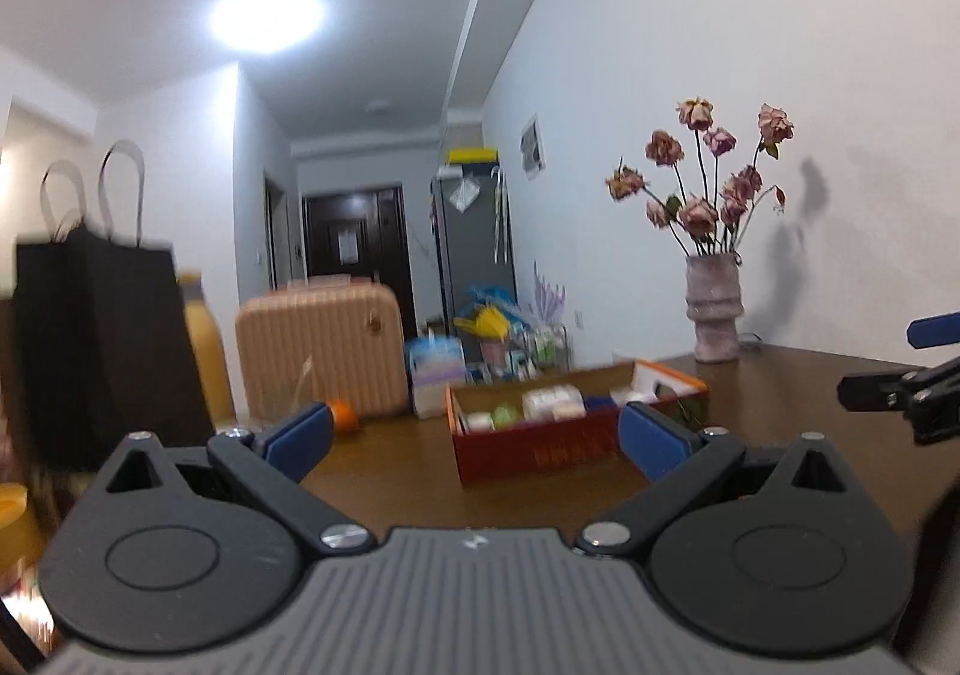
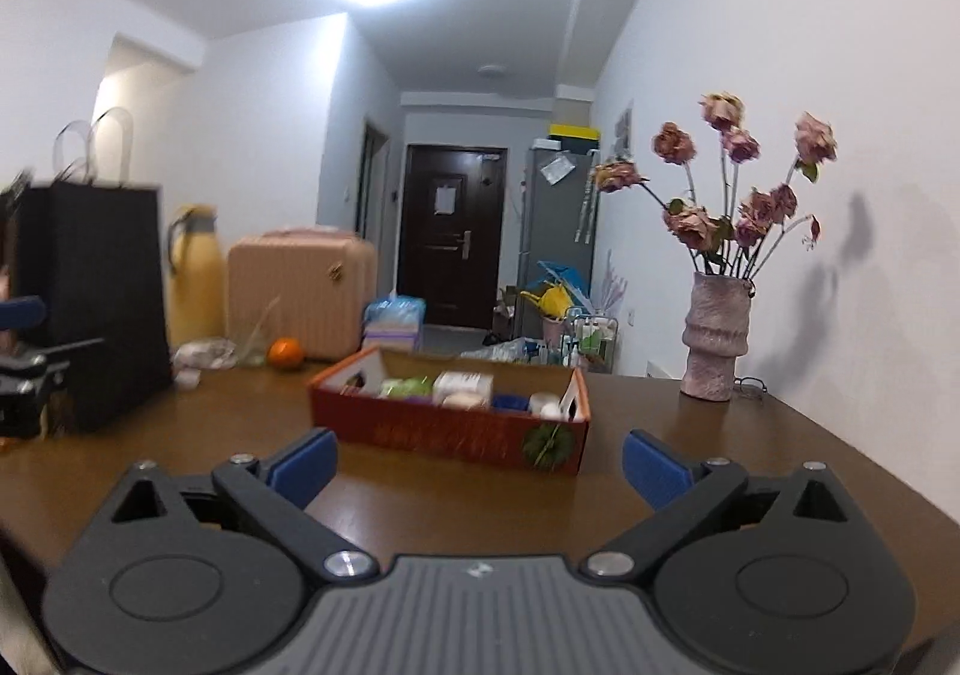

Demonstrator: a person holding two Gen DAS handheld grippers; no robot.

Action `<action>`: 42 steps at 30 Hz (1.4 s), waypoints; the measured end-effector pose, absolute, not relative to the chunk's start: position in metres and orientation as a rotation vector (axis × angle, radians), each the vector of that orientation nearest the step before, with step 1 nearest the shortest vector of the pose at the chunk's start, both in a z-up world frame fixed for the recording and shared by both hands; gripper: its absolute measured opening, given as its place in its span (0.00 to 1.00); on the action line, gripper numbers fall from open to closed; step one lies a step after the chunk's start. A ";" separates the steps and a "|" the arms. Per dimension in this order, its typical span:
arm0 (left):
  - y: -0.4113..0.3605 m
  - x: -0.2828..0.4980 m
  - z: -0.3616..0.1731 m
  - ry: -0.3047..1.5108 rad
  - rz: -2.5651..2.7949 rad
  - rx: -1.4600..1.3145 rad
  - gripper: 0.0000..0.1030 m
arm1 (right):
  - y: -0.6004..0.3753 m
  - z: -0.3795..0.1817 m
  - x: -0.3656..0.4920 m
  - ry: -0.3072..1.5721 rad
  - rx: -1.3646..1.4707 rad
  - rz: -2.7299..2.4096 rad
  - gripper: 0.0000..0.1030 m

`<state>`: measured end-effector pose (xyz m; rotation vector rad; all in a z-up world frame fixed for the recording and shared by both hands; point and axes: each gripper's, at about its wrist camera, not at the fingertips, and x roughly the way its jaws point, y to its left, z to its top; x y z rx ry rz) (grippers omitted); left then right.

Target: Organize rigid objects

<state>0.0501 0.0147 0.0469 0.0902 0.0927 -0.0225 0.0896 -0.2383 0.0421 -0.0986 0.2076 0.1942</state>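
Red cardboard box (image 2: pixel 447 432) sits on the table (image 2: pixel 750 435), both the left gripper (image 1: pixel 474 435) and the right gripper (image 2: pixel 477 465) gaping wide, holding nothing.

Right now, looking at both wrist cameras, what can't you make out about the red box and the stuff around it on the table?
- Red box contents: small and blurred in both views; the near wall hides their lower parts.
- Printing on the box front: too blurred to read.
- Behind the black bag: hidden in both views.
- Pale clutter beside the orange: right view, too blurred to identify.
- Table near edge: covered by each open claw's body.
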 end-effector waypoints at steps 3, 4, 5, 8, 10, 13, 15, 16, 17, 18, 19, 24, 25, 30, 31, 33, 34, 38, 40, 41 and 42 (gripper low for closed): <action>0.012 0.027 0.034 0.117 -0.032 0.078 1.00 | -0.225 0.033 0.057 0.201 -0.024 0.144 1.00; 0.009 0.024 0.031 0.125 -0.047 0.093 1.00 | -0.222 0.030 0.047 0.196 0.029 0.148 1.00; 0.008 0.020 0.028 0.134 -0.063 0.100 1.00 | -0.220 0.026 0.039 0.182 0.060 0.162 1.00; 0.010 0.018 0.025 0.159 -0.076 0.089 1.00 | -0.216 0.020 0.032 0.162 0.060 0.166 1.00; 0.013 0.017 0.023 0.159 -0.062 0.079 1.00 | -0.213 0.020 0.030 0.160 0.035 0.137 1.00; 0.015 0.021 0.025 0.167 -0.038 0.056 1.00 | -0.208 0.020 0.028 0.172 0.007 0.141 1.00; 0.016 0.022 0.025 0.168 -0.039 0.053 1.00 | -0.206 0.019 0.027 0.173 -0.005 0.136 1.00; 0.016 0.023 0.026 0.168 -0.040 0.052 1.00 | -0.205 0.019 0.026 0.175 -0.004 0.140 1.00; 0.016 0.024 0.026 0.171 -0.044 0.052 1.00 | -0.206 0.019 0.026 0.177 -0.002 0.143 1.00; 0.016 0.025 0.026 0.174 -0.045 0.053 1.00 | -0.206 0.020 0.026 0.178 -0.001 0.144 1.00; 0.016 0.025 0.026 0.175 -0.042 0.054 1.00 | -0.206 0.020 0.026 0.177 -0.001 0.142 1.00; 0.016 0.024 0.027 0.168 -0.042 0.054 1.00 | -0.204 0.022 0.024 0.169 -0.010 0.144 1.00; 0.016 0.024 0.027 0.168 -0.041 0.054 1.00 | -0.204 0.022 0.024 0.170 -0.009 0.146 1.00; 0.017 0.025 0.027 0.173 -0.040 0.051 1.00 | -0.205 0.023 0.028 0.179 -0.005 0.149 1.00; 0.017 0.025 0.026 0.175 -0.042 0.050 1.00 | -0.204 0.022 0.028 0.180 -0.005 0.149 1.00; 0.016 0.025 0.026 0.181 -0.045 0.047 1.00 | -0.205 0.022 0.028 0.183 -0.006 0.148 1.00; 0.016 0.025 0.025 0.183 -0.045 0.045 1.00 | -0.204 0.022 0.028 0.184 -0.007 0.147 1.00; 0.018 0.027 0.025 0.190 -0.044 0.040 1.00 | -0.203 0.022 0.028 0.188 -0.007 0.149 1.00; 0.018 0.028 0.025 0.192 -0.044 0.038 1.00 | -0.203 0.022 0.030 0.190 -0.008 0.154 1.00; 0.018 0.027 0.025 0.193 -0.044 0.038 1.00 | -0.203 0.022 0.030 0.190 -0.010 0.158 1.00; 0.018 0.027 0.025 0.193 -0.043 0.038 1.00 | -0.202 0.022 0.030 0.190 -0.011 0.160 1.00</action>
